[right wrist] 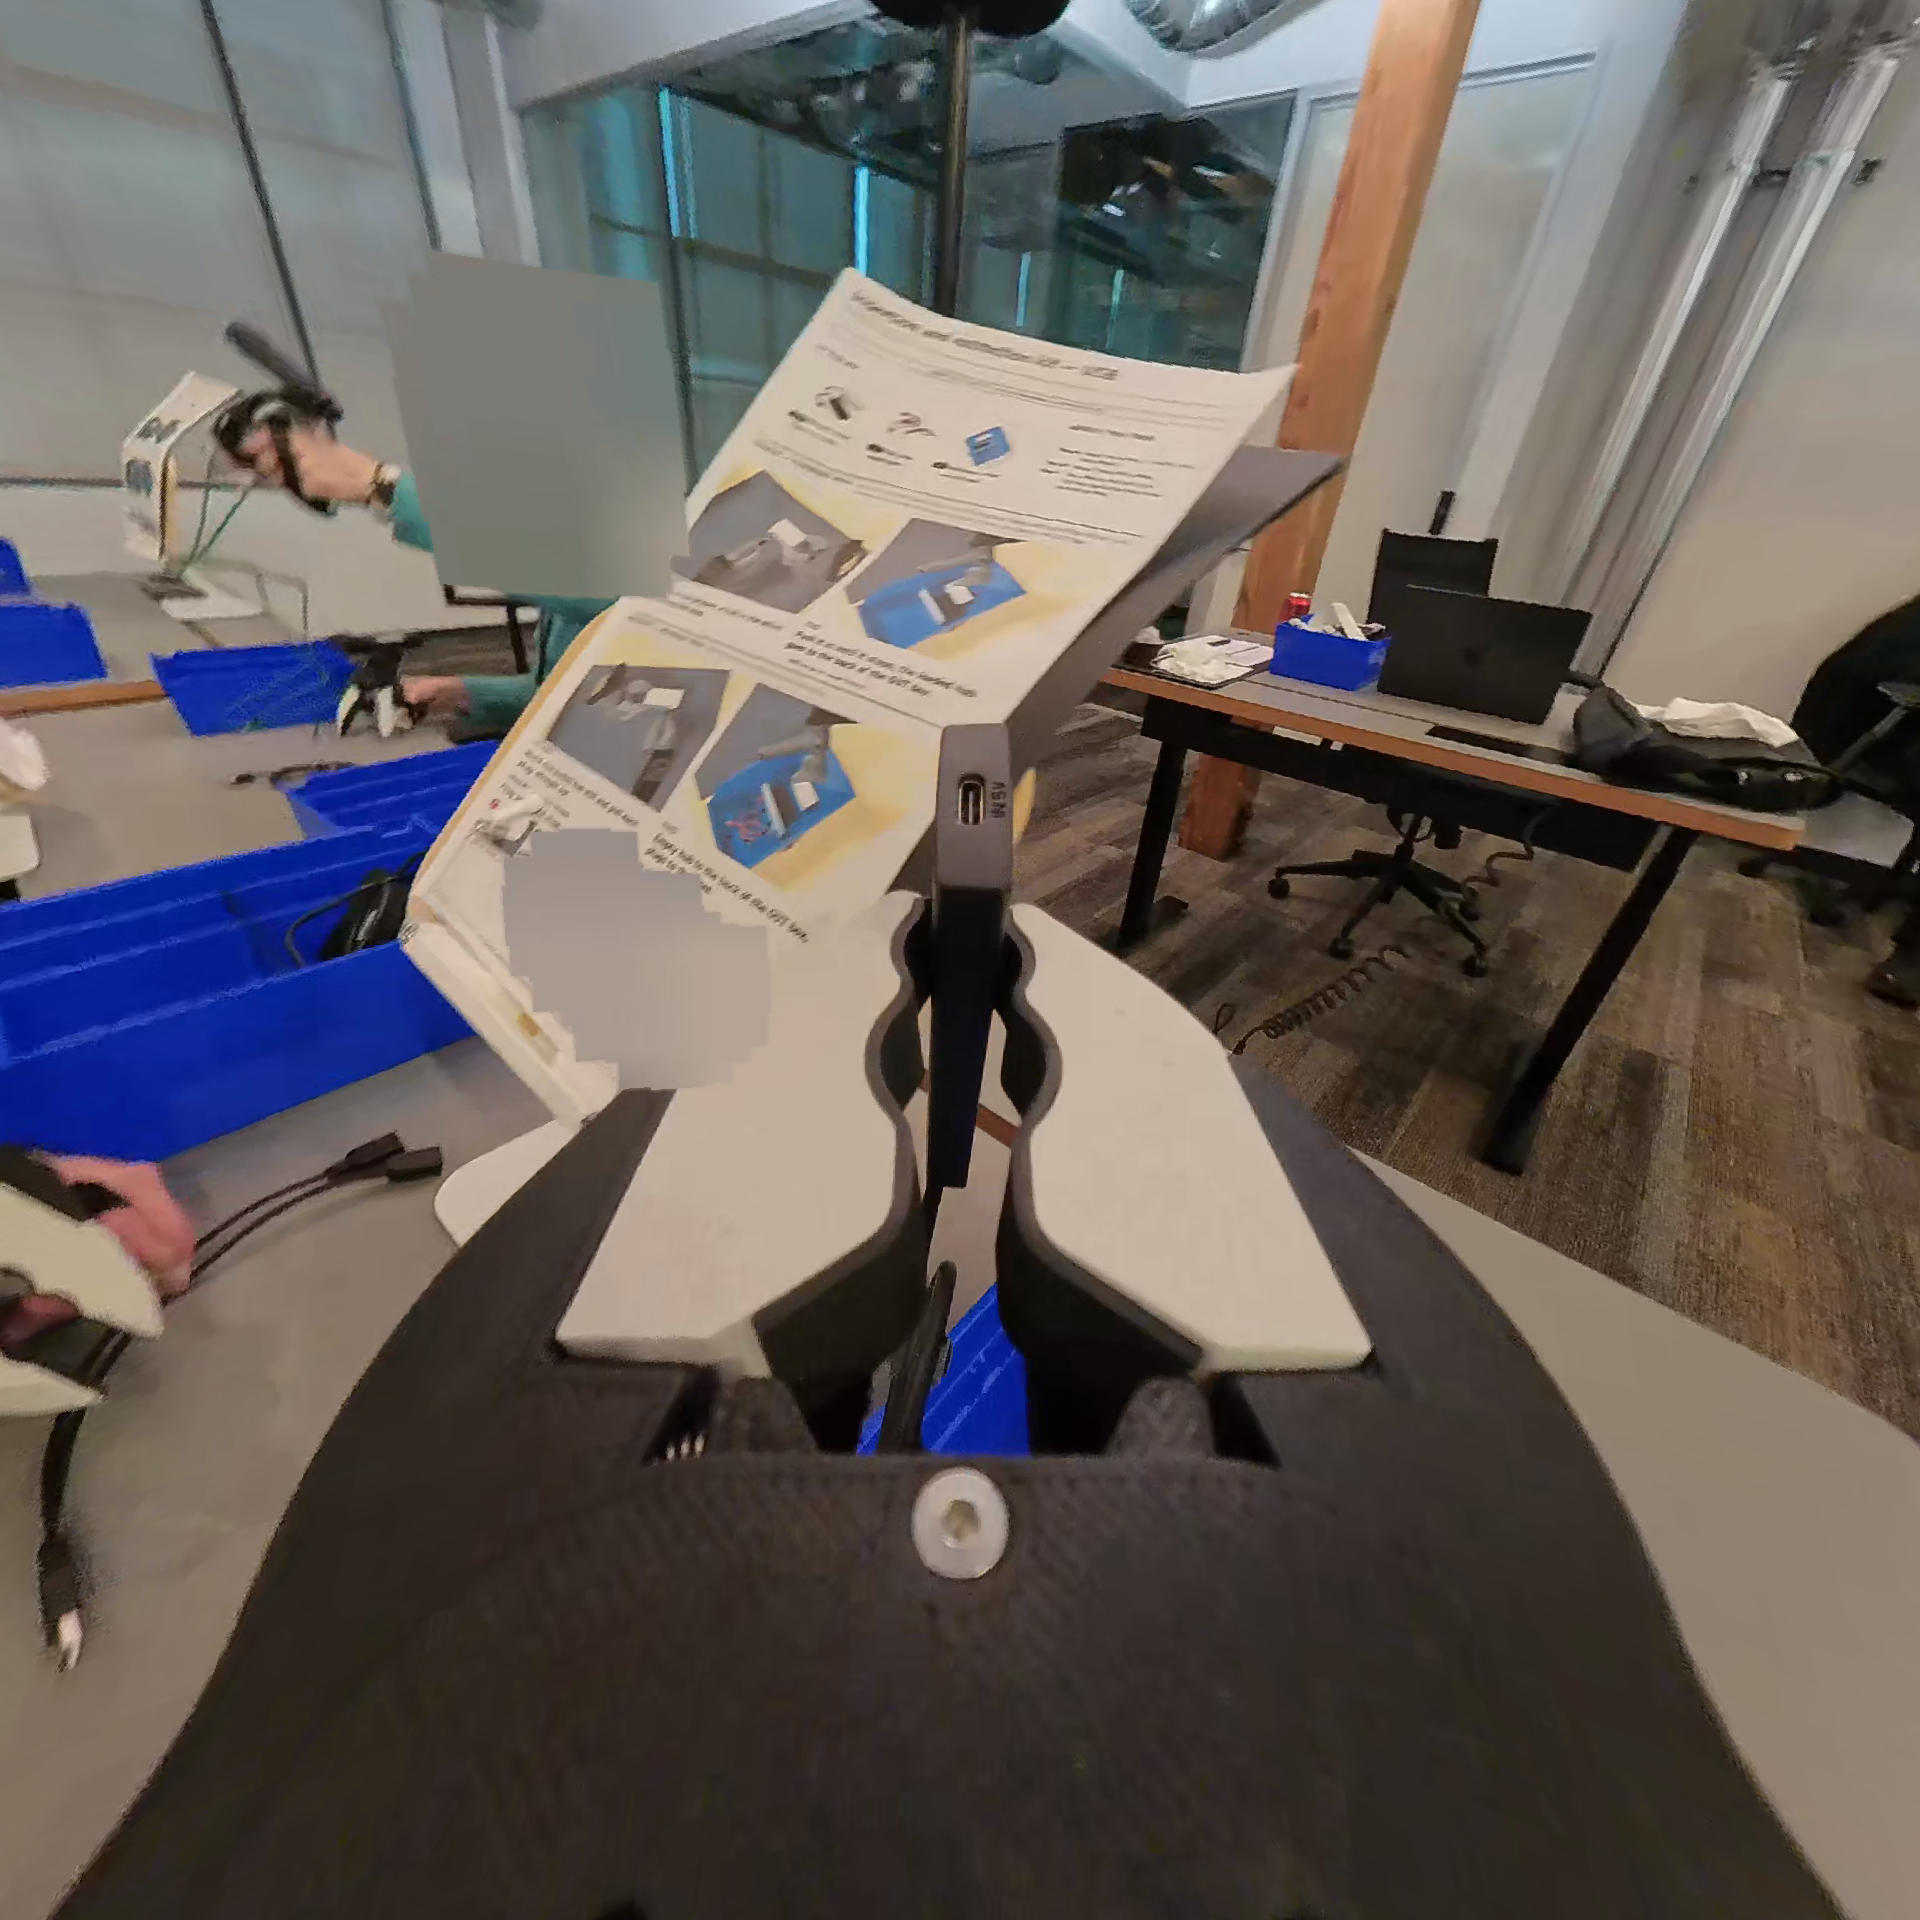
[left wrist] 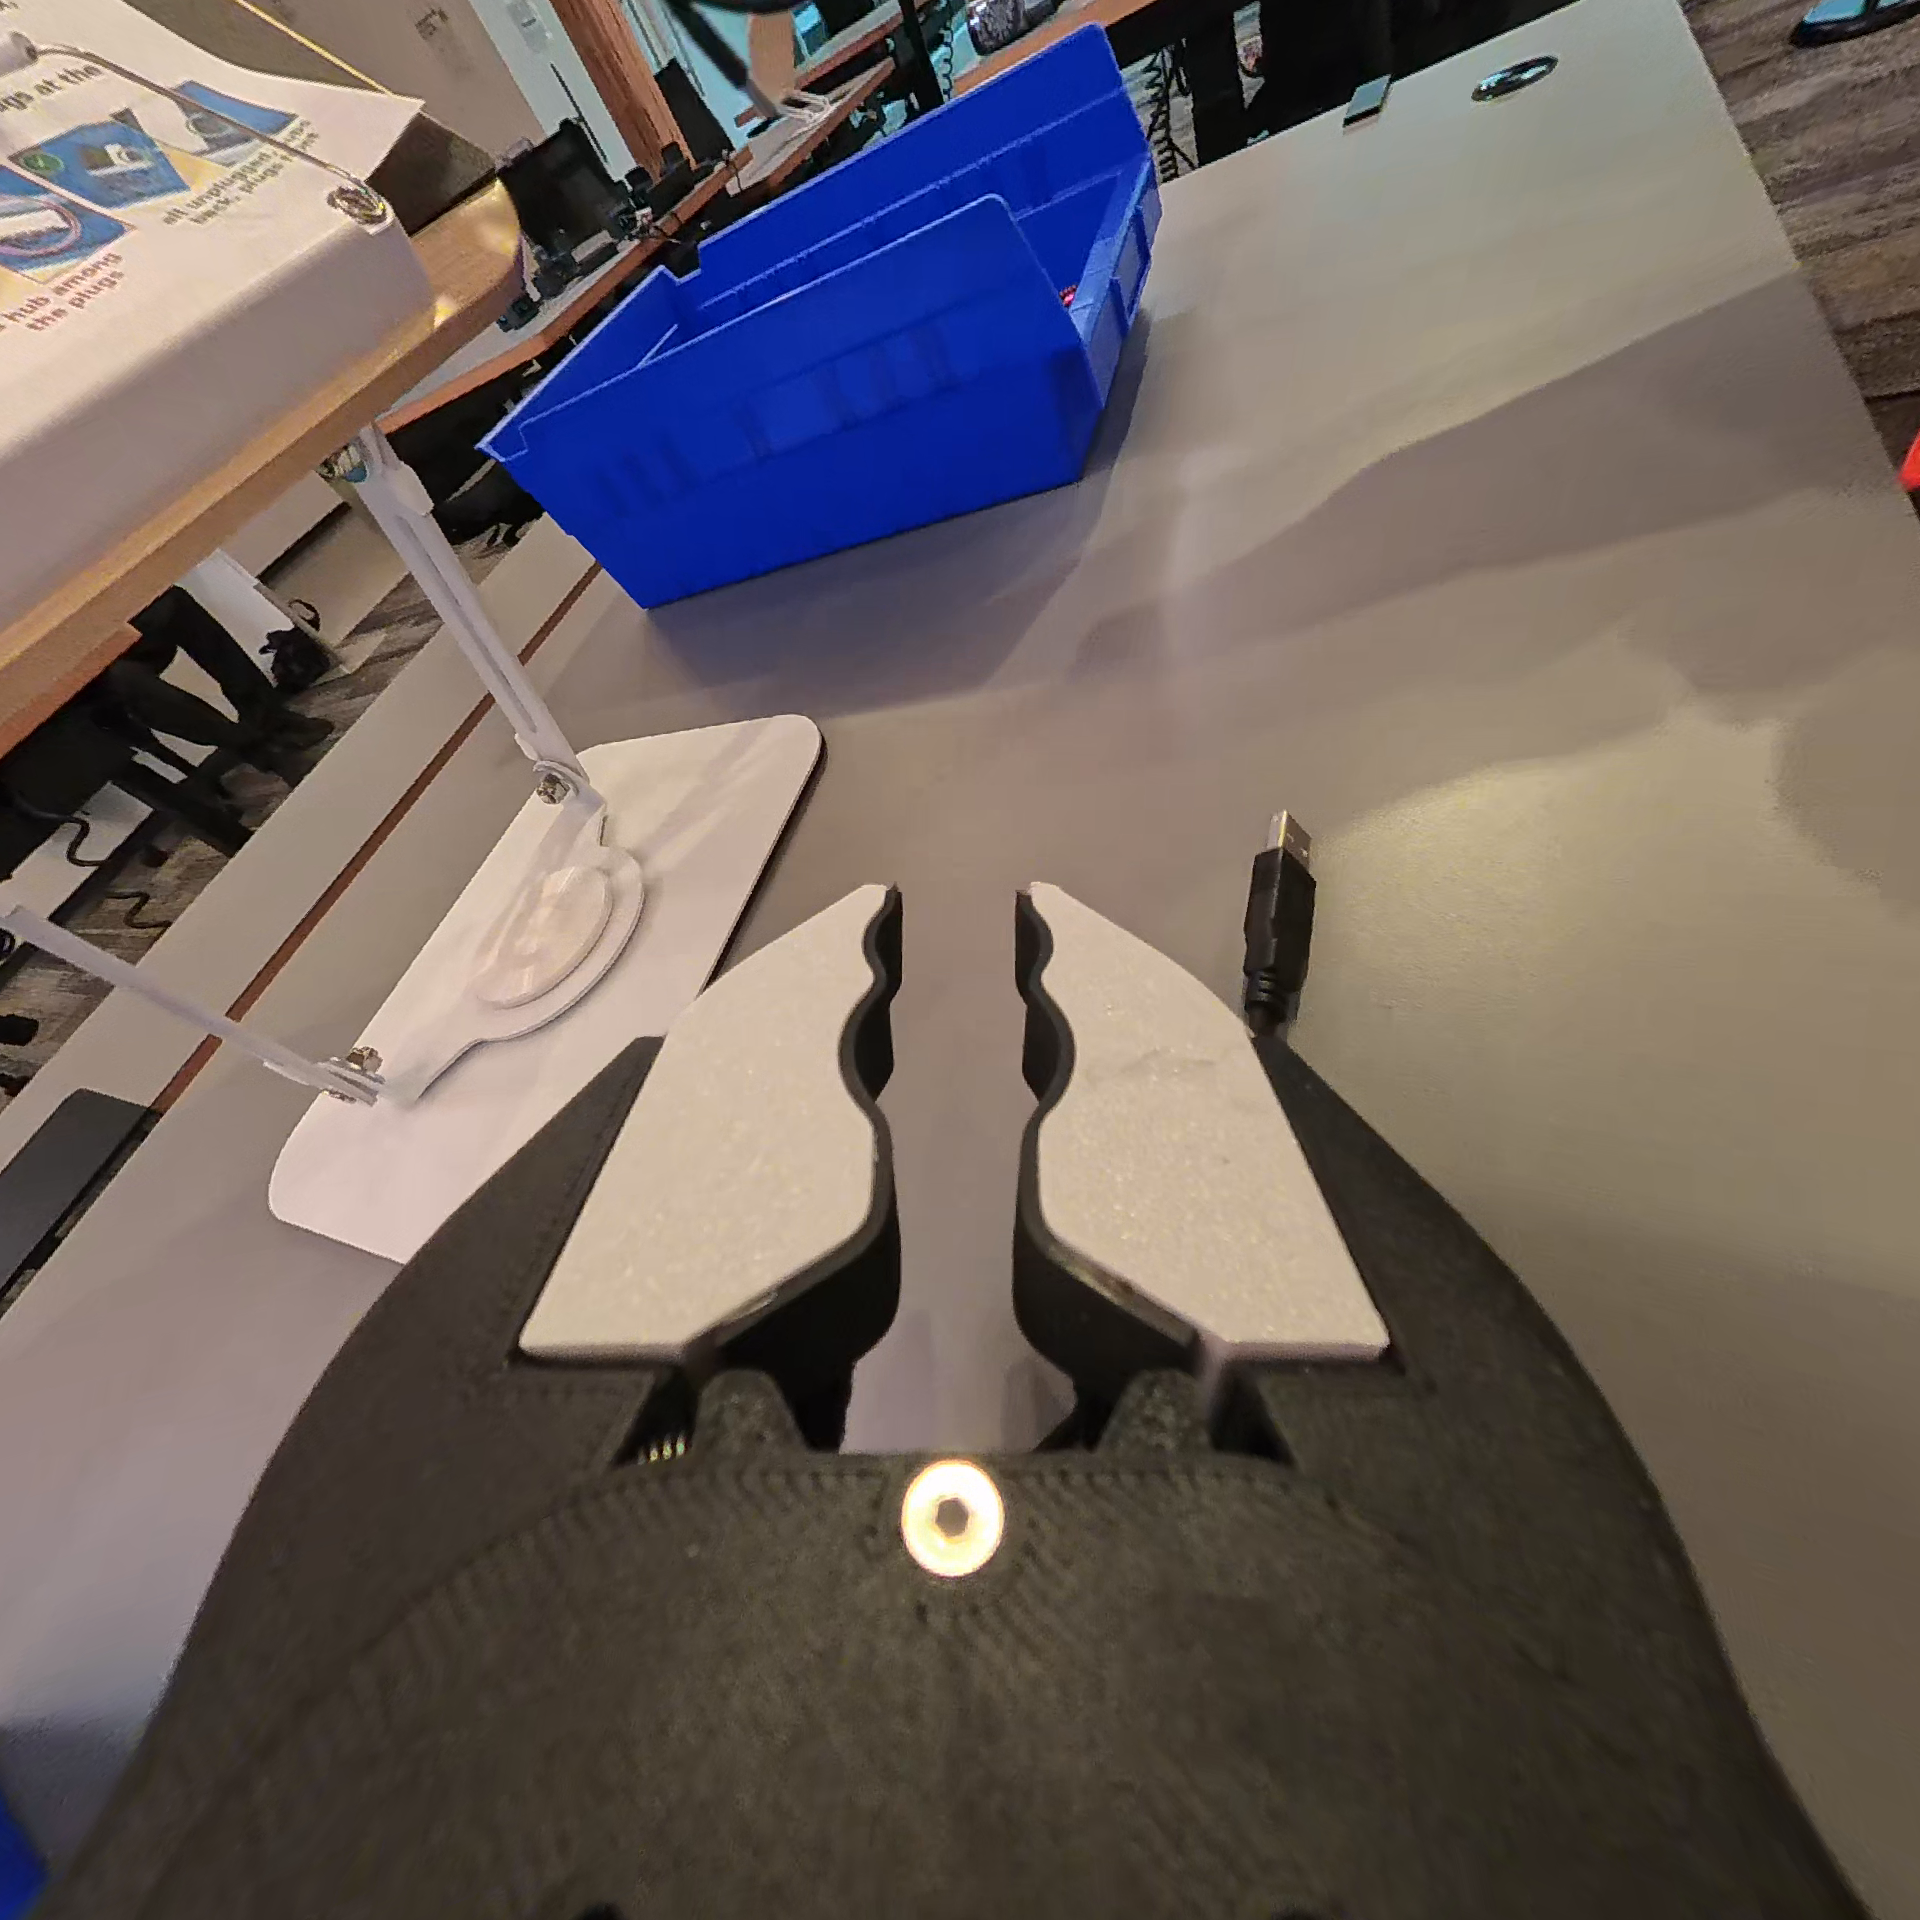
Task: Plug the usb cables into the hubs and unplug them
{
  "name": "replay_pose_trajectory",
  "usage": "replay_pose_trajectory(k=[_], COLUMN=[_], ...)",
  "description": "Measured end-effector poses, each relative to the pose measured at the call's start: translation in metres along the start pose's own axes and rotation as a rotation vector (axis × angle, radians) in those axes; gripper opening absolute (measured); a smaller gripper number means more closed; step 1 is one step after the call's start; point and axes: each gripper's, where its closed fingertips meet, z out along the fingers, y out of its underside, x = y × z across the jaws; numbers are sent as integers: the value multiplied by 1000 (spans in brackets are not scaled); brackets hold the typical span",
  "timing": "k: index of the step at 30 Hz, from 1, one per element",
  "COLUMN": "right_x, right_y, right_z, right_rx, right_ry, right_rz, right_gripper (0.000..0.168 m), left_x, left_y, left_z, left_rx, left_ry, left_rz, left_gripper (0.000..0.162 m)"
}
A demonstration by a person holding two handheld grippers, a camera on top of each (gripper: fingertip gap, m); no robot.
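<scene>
left gripper (left wrist: 956,904) fingers parted, empty, USB plug (left wrist: 1280,914) just beside | right gripper (right wrist: 961,935) clamping hub (right wrist: 971,831) upright | blue bin (left wrist: 831,416) near table's (left wrist: 1455,623) far-left edge

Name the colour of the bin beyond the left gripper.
Bright blue; the bin shows best in the left wrist view.

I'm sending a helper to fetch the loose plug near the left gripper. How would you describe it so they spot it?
Start at the blue bin on the grey table, then come toward the left gripper. Just right of its open jaws lies a black USB plug, flat on the table, its silver metal tip pointing toward the bin.
</scene>
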Motion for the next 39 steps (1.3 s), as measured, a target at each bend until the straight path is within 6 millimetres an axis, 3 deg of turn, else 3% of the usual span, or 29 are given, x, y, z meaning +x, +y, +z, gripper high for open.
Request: replay_pose_trajectory(k=[3, 6, 10, 13, 17, 23, 31, 35, 39], right_x=[24, 50, 83, 102, 119, 137, 138, 135, 140], right_y=[10, 32, 77, 108, 144, 185, 247, 270, 261], right_z=[9, 20, 33, 37, 42, 43, 46, 46, 33], right_rx=[32, 63, 64, 126, 143, 106, -299, -517, -636], right_ry=[53, 105, 208, 242, 317, 407, 504, 477, 523], right_rz=[63, 168, 291, 455, 545, 624, 559, 580, 442], right_gripper=[11, 12, 12, 12, 12, 12, 13, 64, 64], left_x=[1, 1, 1, 2, 2, 2, 4, 6, 6], left_y=[0, 0, 0, 0, -1, -1, 0, 1, 0], left_z=[1, 1, 0, 1, 1, 0, 1, 2, 2], left_rx=[-5, -3, 0, 1, 5, 6, 1, -6, -4], left_ry=[3, 4, 5, 8, 8, 11, 20, 28, 30], left_rz=[8, 8, 6, 7, 7, 7, 16, 29, 28], left_gripper=[20, 20, 19, 19, 18, 18, 18, 16, 16])
